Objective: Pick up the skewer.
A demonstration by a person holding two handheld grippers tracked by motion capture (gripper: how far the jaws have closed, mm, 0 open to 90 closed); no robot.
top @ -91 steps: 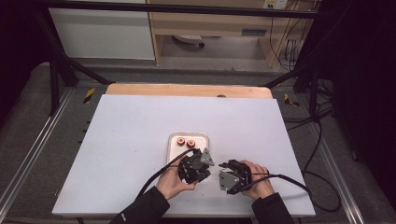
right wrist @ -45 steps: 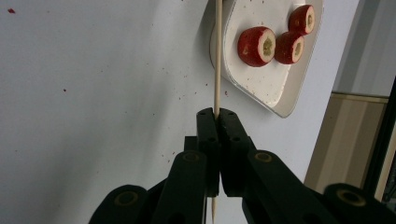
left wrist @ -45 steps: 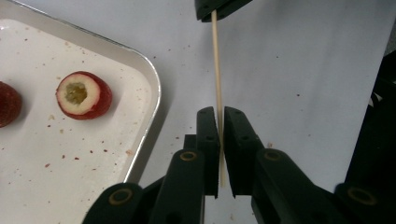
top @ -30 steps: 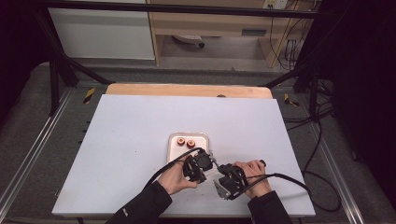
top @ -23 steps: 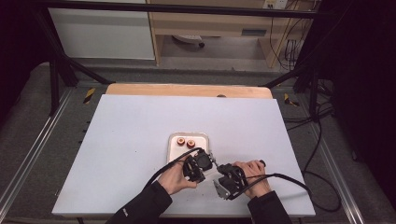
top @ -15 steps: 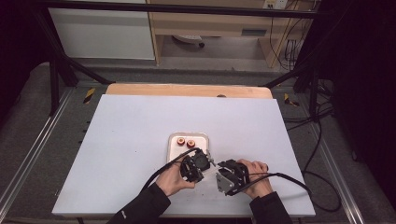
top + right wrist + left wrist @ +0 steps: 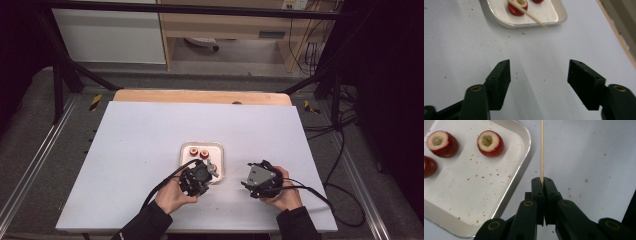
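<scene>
We count three cored red fruit pieces (image 7: 490,143) on one tray (image 7: 524,162), at ten o'clock of the left gripper (image 7: 542,183), which clamps one skewer (image 7: 542,150). The right gripper (image 7: 539,75) has just been opening, nothing between its jaws.

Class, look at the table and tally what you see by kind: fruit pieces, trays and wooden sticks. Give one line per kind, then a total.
Red cored fruit pieces: 3
White tray: 1
Wooden stick: 1
Total: 5
</scene>
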